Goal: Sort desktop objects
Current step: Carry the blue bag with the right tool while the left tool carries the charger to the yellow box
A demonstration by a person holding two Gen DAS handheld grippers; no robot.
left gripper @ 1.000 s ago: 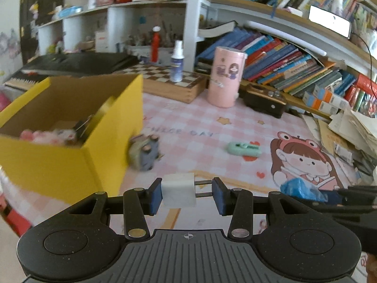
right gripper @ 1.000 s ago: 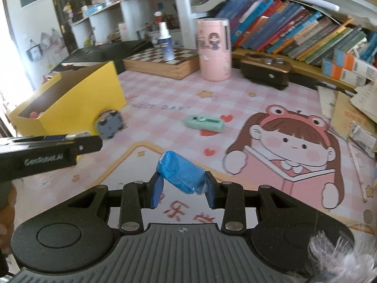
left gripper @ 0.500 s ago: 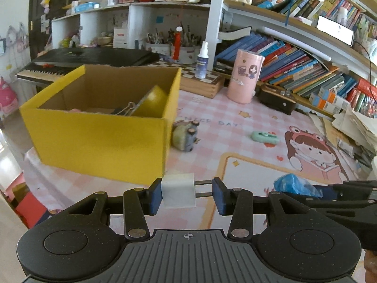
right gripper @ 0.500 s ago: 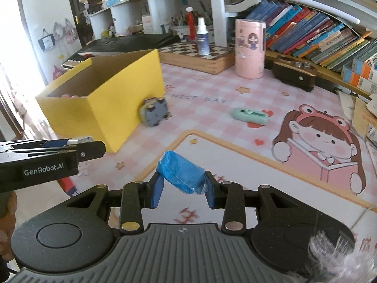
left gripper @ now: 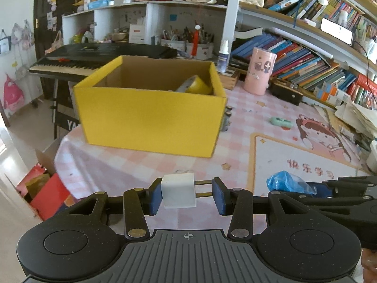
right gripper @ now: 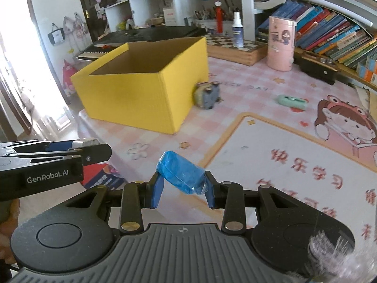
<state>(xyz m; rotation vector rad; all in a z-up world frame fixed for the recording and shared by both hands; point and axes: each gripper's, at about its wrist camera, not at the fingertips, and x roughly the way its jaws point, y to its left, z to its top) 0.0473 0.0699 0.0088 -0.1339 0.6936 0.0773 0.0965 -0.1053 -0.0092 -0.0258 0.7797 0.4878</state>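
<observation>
Above the near table edge, both grippers carry loads short of the yellow box (left gripper: 150, 118). The left gripper (left gripper: 187, 194) clamps a white plug (left gripper: 179, 189), prongs against its right pad; the right gripper (right gripper: 182, 184) grips a blue packet (right gripper: 181, 175). Inside the box some items already lie, a yellow one (left gripper: 198, 87) among them, so sorting looks partly done. Left on the table: a grey toy (right gripper: 207, 94) beside the box and a green item (right gripper: 292, 100) farther off.
</observation>
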